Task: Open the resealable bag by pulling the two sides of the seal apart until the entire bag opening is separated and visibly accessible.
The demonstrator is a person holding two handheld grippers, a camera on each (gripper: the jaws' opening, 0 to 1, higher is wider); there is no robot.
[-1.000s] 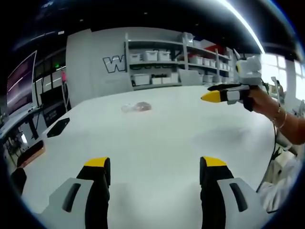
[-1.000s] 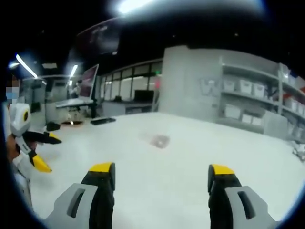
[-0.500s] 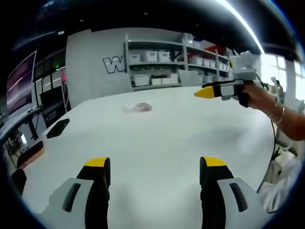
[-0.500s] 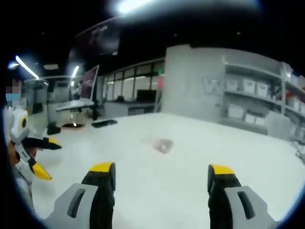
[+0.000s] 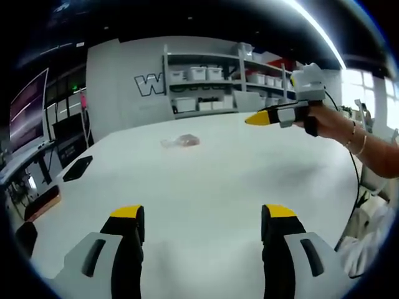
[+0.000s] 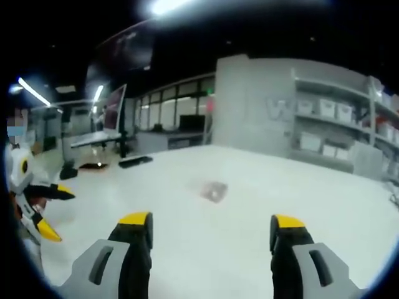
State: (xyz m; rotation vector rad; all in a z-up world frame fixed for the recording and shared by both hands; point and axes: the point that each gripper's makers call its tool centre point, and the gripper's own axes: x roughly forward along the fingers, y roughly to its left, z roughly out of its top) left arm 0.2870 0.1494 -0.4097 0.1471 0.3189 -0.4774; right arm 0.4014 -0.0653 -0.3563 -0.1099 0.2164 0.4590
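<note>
A small clear resealable bag with something pinkish inside lies flat far out on the white table; the right gripper view shows the bag blurred at mid-table. My left gripper is open over the near table, well short of the bag, nothing between its jaws. My right gripper is open too and holds nothing. In the left gripper view the right gripper is held by a hand, in the air to the right of the bag. In the right gripper view the left gripper appears open at the left edge.
A dark flat object and a brownish one lie near the table's left edge. Shelves with white bins stand against the grey wall behind the table. A person's forearm reaches in from the right.
The right gripper has drifted left and slightly up in the air, nearer the bag's side of the table. The left gripper and the bag have stayed put.
</note>
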